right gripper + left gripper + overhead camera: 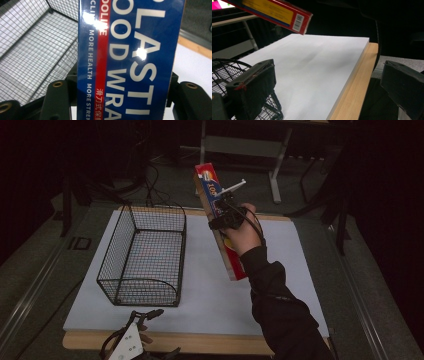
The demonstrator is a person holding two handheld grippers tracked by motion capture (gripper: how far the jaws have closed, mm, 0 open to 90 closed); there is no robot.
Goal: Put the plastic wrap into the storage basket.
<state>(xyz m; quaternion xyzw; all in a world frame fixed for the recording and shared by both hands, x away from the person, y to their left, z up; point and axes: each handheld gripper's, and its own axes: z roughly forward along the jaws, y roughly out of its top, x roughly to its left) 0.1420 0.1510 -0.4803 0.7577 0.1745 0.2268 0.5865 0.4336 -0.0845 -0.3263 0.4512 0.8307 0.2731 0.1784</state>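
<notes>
A long plastic wrap box (218, 222), red and blue with white lettering, hangs tilted in the air over the white board (200, 285), to the right of the black wire basket (142, 255). My right gripper (226, 212) is shut on its middle. In the right gripper view the box's blue face (130, 60) stands between both jaws, with the basket (35, 50) beyond it on the left. My left gripper (145, 316) rests at the near table edge, its jaws wide apart with nothing between them. The box's red end (274, 13) shows high in the left gripper view.
The white board lies on a wooden table (200, 342). Beyond the table stand a grey metal frame (245, 145) and cables on a dark floor. The board's right half (312, 65) is bare.
</notes>
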